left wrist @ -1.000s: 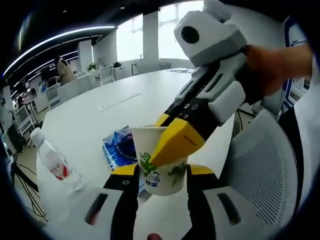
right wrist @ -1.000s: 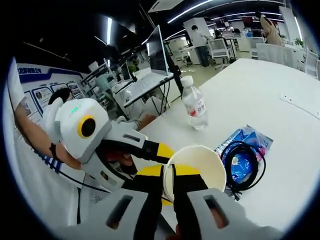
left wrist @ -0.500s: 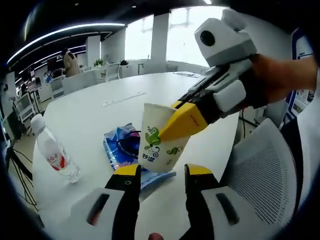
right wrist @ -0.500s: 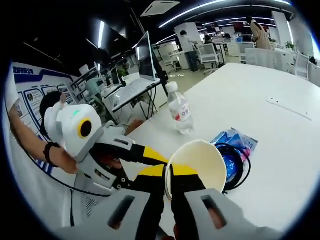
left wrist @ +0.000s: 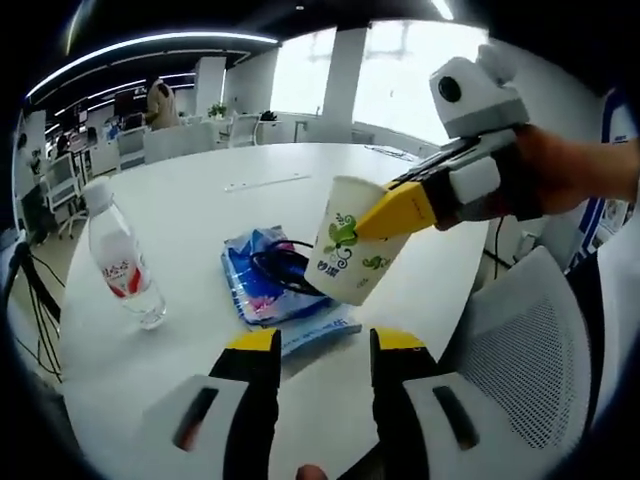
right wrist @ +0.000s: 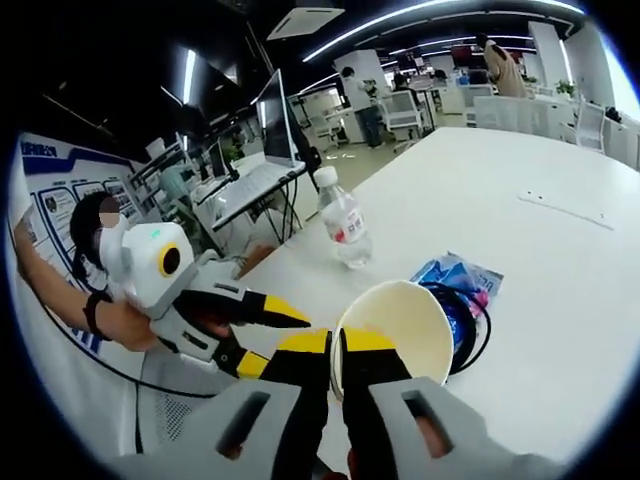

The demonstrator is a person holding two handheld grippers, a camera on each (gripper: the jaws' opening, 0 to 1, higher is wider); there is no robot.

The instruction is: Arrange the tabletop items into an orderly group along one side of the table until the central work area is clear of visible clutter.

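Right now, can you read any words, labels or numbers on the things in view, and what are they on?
None can be quoted.
White paper cup held in the right tool: green pattern and small marks, too blurred to read.
Clear plastic water bottle: red-and-white label, print too small.
Blue plastic packet: no readable print.
Blue-and-white wall poster: text too small.

Left gripper view: low over the bench (left wrist: 200,200) near edge, facing inward. Right gripper view: close, facing opposite. Both share the cup (left wrist: 350,255) and bottle (right wrist: 342,220).
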